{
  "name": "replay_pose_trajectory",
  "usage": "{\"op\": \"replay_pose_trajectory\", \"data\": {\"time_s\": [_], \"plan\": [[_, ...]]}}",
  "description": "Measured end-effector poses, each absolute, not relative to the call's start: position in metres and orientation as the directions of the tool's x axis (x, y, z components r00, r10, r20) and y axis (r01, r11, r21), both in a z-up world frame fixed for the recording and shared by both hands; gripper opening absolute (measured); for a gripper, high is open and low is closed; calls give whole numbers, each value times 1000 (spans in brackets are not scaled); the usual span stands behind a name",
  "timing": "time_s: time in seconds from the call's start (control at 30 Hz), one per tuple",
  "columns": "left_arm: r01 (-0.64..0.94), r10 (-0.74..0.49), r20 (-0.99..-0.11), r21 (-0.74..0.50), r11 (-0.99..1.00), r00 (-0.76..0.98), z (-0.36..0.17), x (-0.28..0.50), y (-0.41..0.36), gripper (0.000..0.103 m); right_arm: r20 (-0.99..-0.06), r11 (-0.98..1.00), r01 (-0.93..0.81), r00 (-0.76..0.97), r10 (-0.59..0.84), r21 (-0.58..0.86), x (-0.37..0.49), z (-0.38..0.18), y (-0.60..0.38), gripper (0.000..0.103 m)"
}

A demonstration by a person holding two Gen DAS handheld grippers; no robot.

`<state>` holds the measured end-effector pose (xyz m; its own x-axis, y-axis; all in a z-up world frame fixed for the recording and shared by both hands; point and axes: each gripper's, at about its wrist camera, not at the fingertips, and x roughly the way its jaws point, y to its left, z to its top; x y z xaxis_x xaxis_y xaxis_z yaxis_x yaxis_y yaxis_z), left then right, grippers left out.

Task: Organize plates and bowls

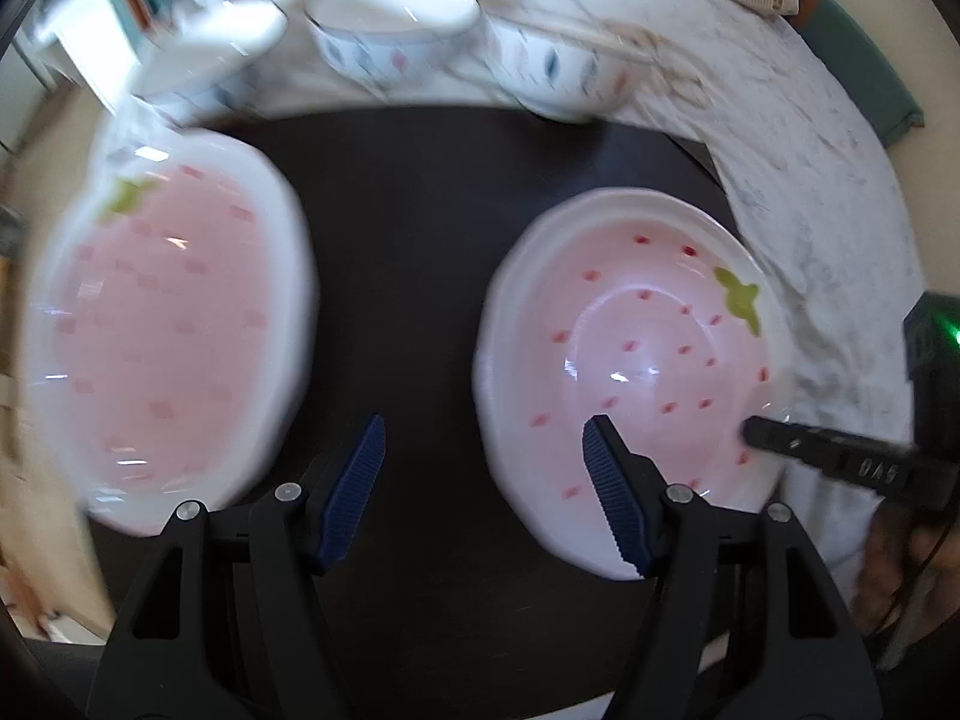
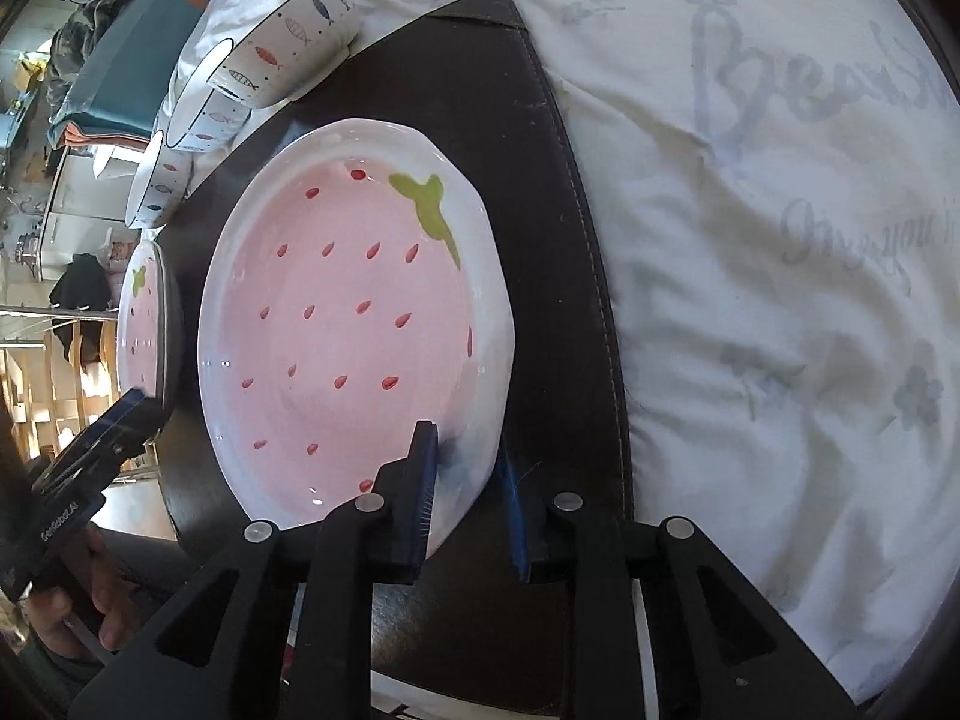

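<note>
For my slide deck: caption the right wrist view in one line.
Right tongs straddle the near rim of a strawberry plate on a dark mat, fish-pattern bowls lined up beyond.

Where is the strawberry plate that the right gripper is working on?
The strawberry plate lies on the dark mat, nearest the white cloth, with the right gripper straddling its near rim; the second strawberry plate lies beyond it.

Two plates (image 1: 174,324) (image 1: 630,372) lie side by side on a mat (image 1: 408,228), three bowls (image 1: 390,24) behind.
</note>
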<state>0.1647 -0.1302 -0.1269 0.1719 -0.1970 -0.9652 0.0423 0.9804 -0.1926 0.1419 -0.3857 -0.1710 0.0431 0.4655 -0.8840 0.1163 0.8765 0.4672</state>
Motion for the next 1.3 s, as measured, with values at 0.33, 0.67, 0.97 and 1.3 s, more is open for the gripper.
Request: {"op": "replay_pose_trajectory", "data": {"time_s": [0.33, 0.67, 0.97, 1.3], "plan": [[43, -233, -967, -230, 972, 105, -161, 202, -138, 43, -809, 771, 252, 104, 579, 585, 145, -185, -419, 23], [142, -192, -974, -175, 974, 121, -162, 213, -162, 34, -860, 846, 156, 128, 494, 509, 158, -175, -403, 24], [150, -194, -970, -172, 974, 149, -161, 215, -165, 34, -885, 886, 80, 144, 443, 456, 161, -170, -380, 29], [127, -170, -974, -152, 980, 149, -151, 195, -129, 23, -885, 910, -22, 221, 409, 415, 151, -149, -367, 17]]}}
